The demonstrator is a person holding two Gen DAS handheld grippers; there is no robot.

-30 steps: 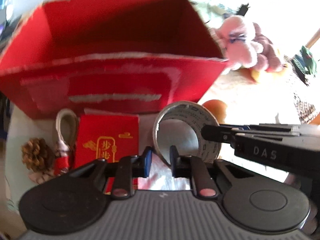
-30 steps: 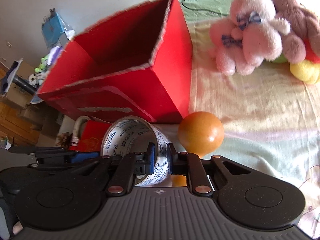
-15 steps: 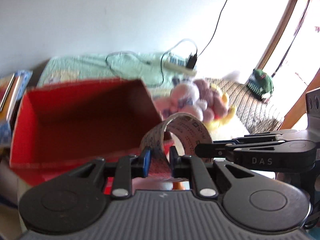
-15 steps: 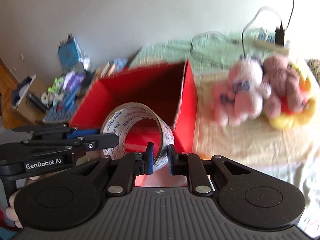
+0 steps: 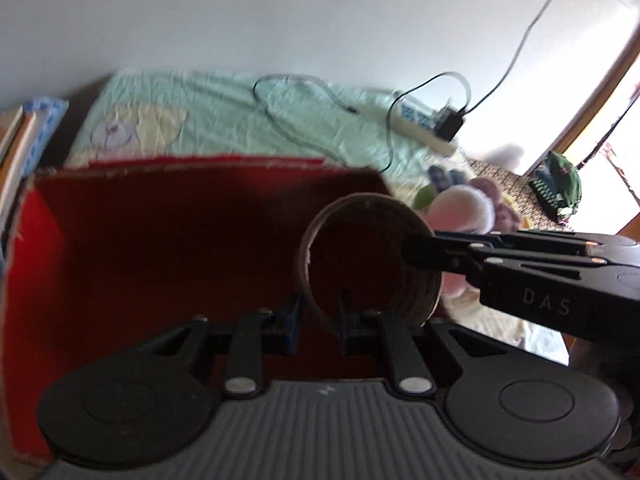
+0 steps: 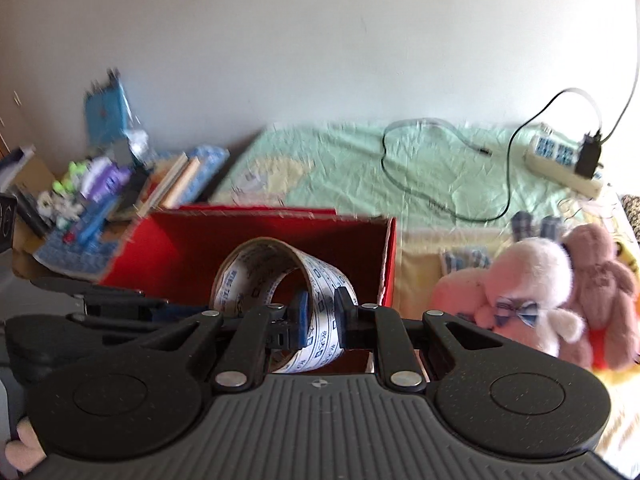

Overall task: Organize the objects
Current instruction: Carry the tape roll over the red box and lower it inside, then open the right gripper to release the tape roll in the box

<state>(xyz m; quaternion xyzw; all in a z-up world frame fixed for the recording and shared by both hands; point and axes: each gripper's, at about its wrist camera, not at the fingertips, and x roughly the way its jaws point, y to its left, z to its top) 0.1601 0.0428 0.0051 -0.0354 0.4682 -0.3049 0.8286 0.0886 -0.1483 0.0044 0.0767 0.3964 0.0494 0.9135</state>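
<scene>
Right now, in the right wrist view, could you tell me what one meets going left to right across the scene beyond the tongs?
Cluttered books and toys → red box → tape roll → pink plush toy → mauve plush toy; farther back, power strip.

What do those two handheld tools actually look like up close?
Both are matte black plastic. The left tool and the right tool each have a ribbed grey body, two round black discs, slim linkage bars with silver rivets, and narrow fingers with blue pads. The right one, seen side-on from the left camera, carries pale "DAS" lettering.
</scene>
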